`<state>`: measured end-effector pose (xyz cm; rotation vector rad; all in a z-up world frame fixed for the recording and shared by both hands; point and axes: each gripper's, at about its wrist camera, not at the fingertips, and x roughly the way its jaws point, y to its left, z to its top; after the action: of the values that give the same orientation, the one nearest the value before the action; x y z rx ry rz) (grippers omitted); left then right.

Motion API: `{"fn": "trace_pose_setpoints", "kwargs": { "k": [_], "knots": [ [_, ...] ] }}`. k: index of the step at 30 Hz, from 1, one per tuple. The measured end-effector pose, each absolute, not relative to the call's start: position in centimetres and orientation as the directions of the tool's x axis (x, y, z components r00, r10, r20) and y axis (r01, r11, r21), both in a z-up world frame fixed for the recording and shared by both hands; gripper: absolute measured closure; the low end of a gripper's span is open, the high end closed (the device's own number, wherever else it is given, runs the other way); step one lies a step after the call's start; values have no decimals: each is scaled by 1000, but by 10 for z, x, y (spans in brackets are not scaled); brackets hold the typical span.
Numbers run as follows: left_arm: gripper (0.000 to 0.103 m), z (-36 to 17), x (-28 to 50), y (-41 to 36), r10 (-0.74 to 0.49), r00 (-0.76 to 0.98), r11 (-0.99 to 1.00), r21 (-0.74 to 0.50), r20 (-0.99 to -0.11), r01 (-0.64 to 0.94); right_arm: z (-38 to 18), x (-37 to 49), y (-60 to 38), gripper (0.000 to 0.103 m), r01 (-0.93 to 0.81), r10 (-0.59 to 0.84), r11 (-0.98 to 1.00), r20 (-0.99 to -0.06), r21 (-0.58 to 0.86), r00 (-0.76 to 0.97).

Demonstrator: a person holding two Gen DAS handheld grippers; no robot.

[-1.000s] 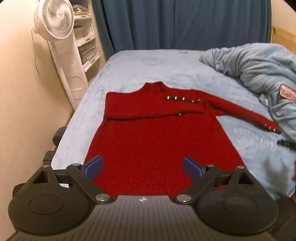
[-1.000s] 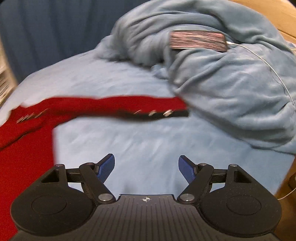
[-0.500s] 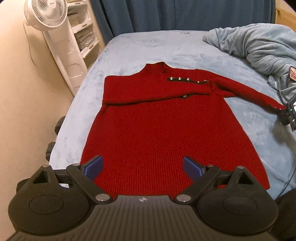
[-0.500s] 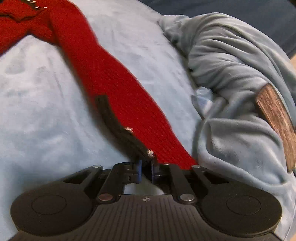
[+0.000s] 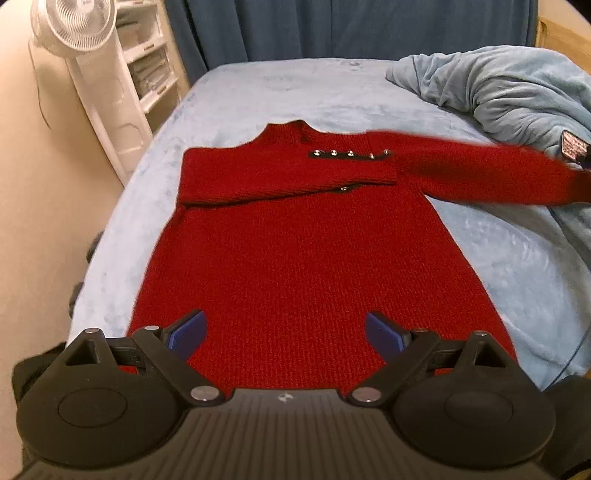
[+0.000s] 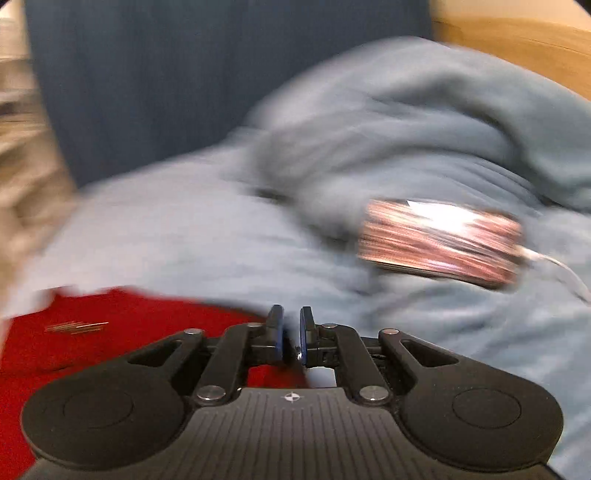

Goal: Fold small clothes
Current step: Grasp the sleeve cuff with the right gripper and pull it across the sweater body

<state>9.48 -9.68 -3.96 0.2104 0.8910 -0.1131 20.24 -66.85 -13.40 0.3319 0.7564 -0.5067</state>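
- One red sweater (image 5: 306, 254) lies flat on the bed (image 5: 517, 258), hem toward the left wrist camera, neck toward the curtain (image 5: 351, 29).
- Its two sleeves: one is folded across the chest, the other (image 5: 480, 173) stretches out to the right, raised and blurred.
- Five metal buttons show along the shoulder.
- Left tongs (image 5: 284, 334) hover above the hem, blue pads spread wide, holding nothing.
- Right tongs (image 6: 290, 339) are nearly closed, a sliver of gap between the pads; red knit sits beneath them, but a grip cannot be confirmed through the blur.
- One crumpled blanket (image 6: 424, 140), carrying one phone (image 6: 439, 242) with a cable.
- One fan (image 5: 74, 22) stands beside one shelf unit (image 5: 147, 70).
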Motion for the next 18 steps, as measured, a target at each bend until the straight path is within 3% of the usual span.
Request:
{"fn": "trace_pose_setpoints", "kwargs": {
  "k": [1,2,7,11,14,18],
  "knots": [
    [8,-38,94,-96,-4,628,973,142,-778,182,-151,206,-676,61,624,-389,780,-742,51,546],
    [8,-37,94,-94,0,630,974,143,-776,176,-161,202,-679,58,661,-415,749,-745,45,521],
    [8,-42,99,-86,21,622,980,140,-783,143,-201,131,-660,51,626,-207,650,-692,431,692],
    [8,-47,111,-83,0,607,992,78,-795,103,-255,121,-643,50,627,-28,474,-702,618,712],
    [8,-43,114,-79,-3,633,994,67,-774,87,-284,136,-645,45,662,-23,323,-693,676,720],
    [8,-41,121,-67,36,643,994,93,-765,55,-288,161,-648,45,732,-205,267,-705,627,679]
  ]
}}
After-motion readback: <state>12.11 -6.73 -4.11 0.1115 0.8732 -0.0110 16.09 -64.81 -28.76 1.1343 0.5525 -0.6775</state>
